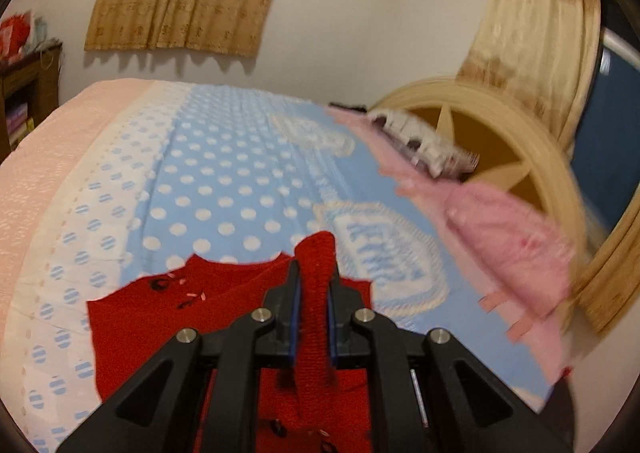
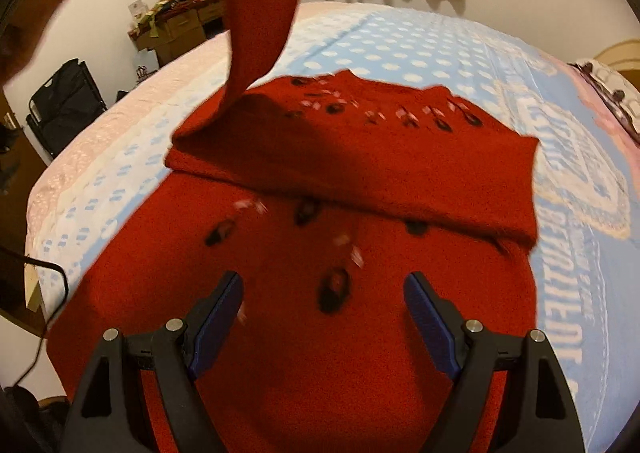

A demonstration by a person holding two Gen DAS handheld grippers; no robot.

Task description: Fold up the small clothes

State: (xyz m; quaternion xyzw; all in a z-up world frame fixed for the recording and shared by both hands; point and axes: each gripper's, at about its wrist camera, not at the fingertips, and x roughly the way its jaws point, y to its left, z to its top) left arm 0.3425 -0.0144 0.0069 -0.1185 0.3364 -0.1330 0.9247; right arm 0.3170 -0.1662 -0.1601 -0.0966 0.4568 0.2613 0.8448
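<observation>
while the red sweater (image 2: 320, 333) lies spread on the bed (image 2: 400, 49), its body fills the near part of the right wrist view and a folded band of it crosses the middle, running from left to right. the left gripper (image 1: 314, 289) is clamped on a red knitted sleeve (image 1: 316, 293), which runs straight out between the blue pads and droops over their tips. in the right wrist view that same sleeve rises as a long strip from the garment's left shoulder area up and out of the top of the frame (so its long axis stands nearly upright there, not flat). the right gripper (image 2: 324, 293) hangs above the lower body of the sweater with its jaws wide apart and nothing between them; whether its tips touch the knit is not clear. the deciding relation appears to be this: the sleeve is in the left hand alone, on the left side of the garment, and the body lies to its right, so the sleeve likely has to cross inward over the torso. a pink cloth (image 1: 508, 237) sits well apart by the headboard (image 1: 560, 181).
</observation>
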